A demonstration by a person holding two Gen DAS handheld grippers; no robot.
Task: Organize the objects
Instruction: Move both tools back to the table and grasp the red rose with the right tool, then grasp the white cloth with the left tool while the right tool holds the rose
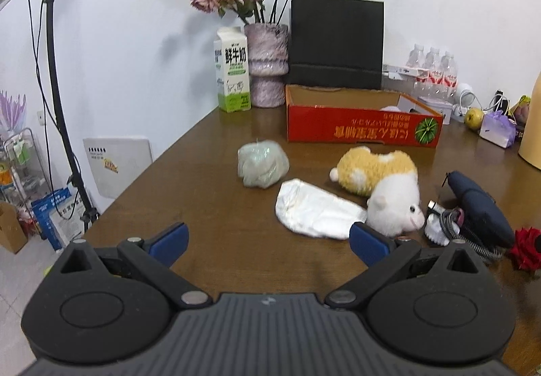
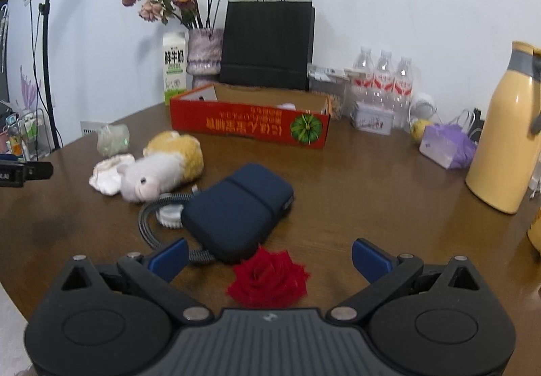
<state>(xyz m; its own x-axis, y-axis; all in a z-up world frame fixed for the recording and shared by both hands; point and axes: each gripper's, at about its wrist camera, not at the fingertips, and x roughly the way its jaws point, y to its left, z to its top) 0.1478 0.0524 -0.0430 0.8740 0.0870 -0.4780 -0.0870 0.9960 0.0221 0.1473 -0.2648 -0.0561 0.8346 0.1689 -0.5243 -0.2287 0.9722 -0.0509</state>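
Both claws hang above the brown table [image 1: 209, 207], spread wide with nothing between the blue pads; the left gripper [image 1: 268, 242] faces a white cloth [image 1: 314, 210] at its 1 o'clock, a plush hamster [image 1: 385, 186] touching the cloth's right edge, and a pale green bundle [image 1: 263, 164] at 12; the right gripper [image 2: 268, 257] has a red rose [image 2: 268, 278] lying between its fingers, a navy pouch [image 2: 236, 210] just beyond at 12, a coiled cable [image 2: 152, 224] at 10; the red cardboard box [image 2: 250, 122] sits open at the far side, at 12.
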